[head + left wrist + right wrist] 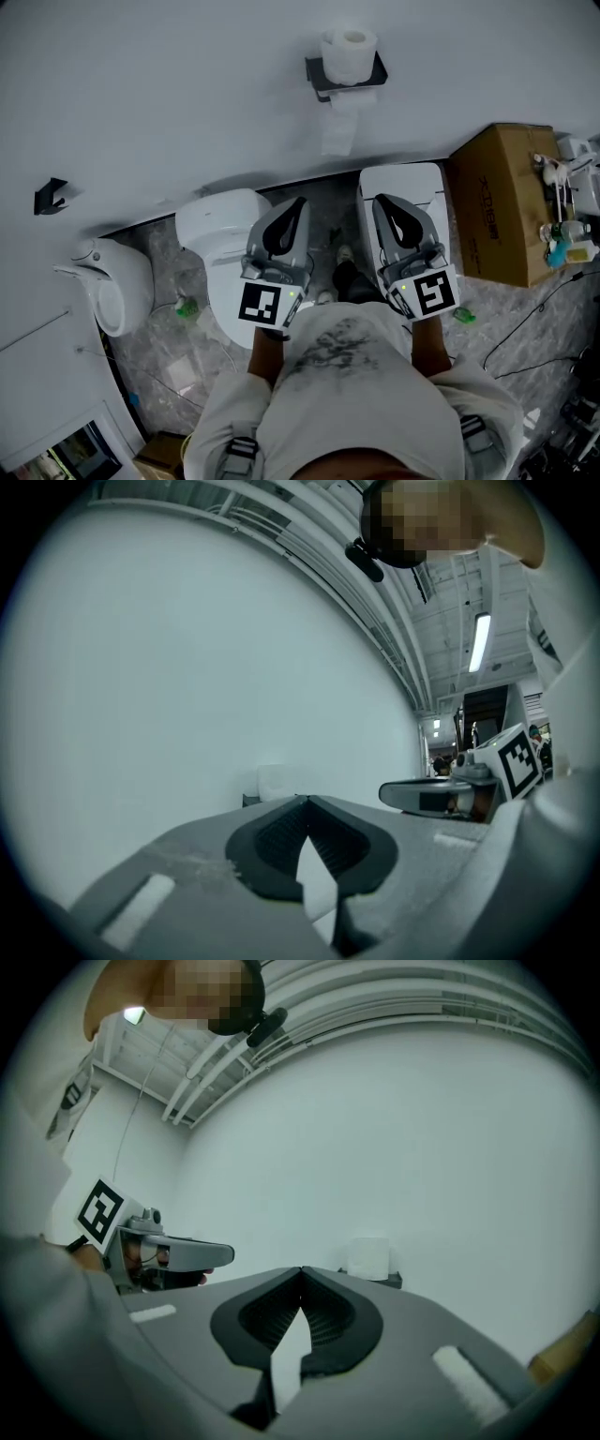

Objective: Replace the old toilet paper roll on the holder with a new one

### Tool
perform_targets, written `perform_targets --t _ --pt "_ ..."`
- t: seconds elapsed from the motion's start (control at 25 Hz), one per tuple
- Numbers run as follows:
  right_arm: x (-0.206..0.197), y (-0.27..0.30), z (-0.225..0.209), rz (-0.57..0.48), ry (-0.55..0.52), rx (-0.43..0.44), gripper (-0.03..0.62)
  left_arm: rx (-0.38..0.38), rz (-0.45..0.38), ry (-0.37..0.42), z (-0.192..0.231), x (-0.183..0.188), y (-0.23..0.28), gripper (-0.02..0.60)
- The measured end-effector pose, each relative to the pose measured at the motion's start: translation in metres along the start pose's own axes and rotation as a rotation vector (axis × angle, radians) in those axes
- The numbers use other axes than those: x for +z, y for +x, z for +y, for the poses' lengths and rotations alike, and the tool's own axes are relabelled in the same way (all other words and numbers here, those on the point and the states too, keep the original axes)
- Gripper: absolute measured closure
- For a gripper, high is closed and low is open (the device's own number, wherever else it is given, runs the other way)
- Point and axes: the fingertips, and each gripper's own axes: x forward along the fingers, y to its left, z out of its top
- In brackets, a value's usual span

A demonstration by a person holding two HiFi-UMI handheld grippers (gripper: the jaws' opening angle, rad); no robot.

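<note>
A white toilet paper roll sits on a black wall holder, with a tail of paper hanging below it. In the head view my left gripper and right gripper are held side by side in front of the person, pointing level at the wall, well short of the roll. Both are shut with nothing between the jaws. The left gripper view shows its shut tips and the roll far off. In the right gripper view the roll stands beyond the shut tips.
Below the left gripper is a white toilet; a white bin stands under the right one. A cardboard box with small items on it is at the right. At the left are a white fixture and a black wall hook.
</note>
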Motion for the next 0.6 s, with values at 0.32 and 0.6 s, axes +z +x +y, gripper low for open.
perform_targets --t 0.32,0.6 --pt "-0.014 0.038 -0.058 0.027 0.024 0.033 0.592 0.051 0.048 -0.046 0.011 -0.011 0.063 0.578" --pt "-0.033 0.064 -0.098 0.063 0.044 0.060 0.592 0.075 0.068 -0.032 0.022 -0.025 0.107 0.578"
